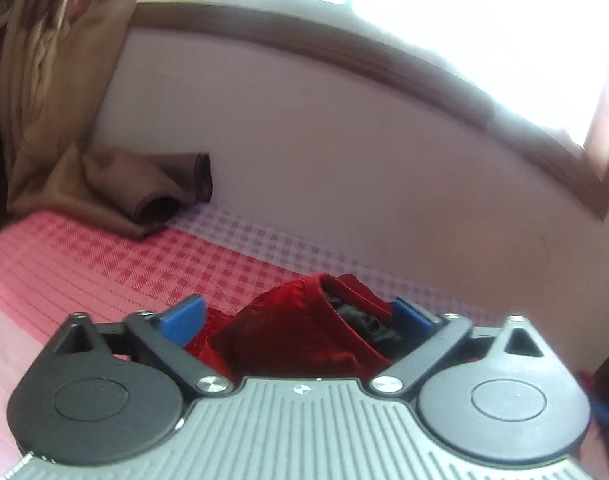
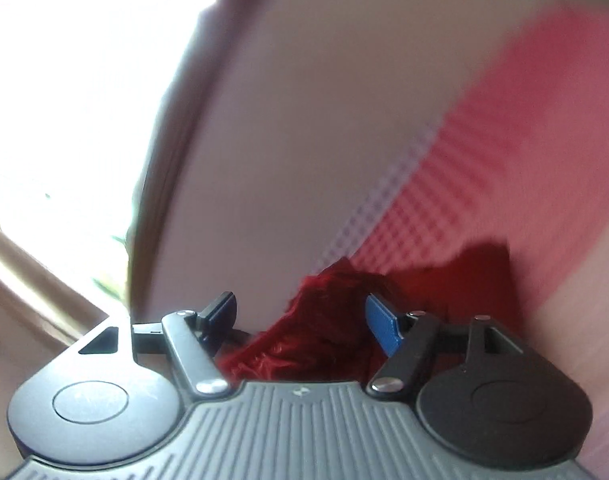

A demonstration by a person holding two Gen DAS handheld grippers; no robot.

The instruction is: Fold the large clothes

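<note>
Garment [image 1: 304, 332], deep red velvet (dark lining), bunched.

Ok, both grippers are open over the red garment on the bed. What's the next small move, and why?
Probably draw both grippers straight back off the red garment. The left gripper and right gripper have jaws spread with cloth bunched loosely between them, pads not pressing, so it looks released onto the checked sheet. Backing off clears the fingers and shows how the fold lies.

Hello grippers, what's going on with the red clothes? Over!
Left gripper open, right gripper open. Red velvety garment bunched between both jaws, unpinched, on checked bedsheet. Brown curtain far off, nothing blocking.
</note>
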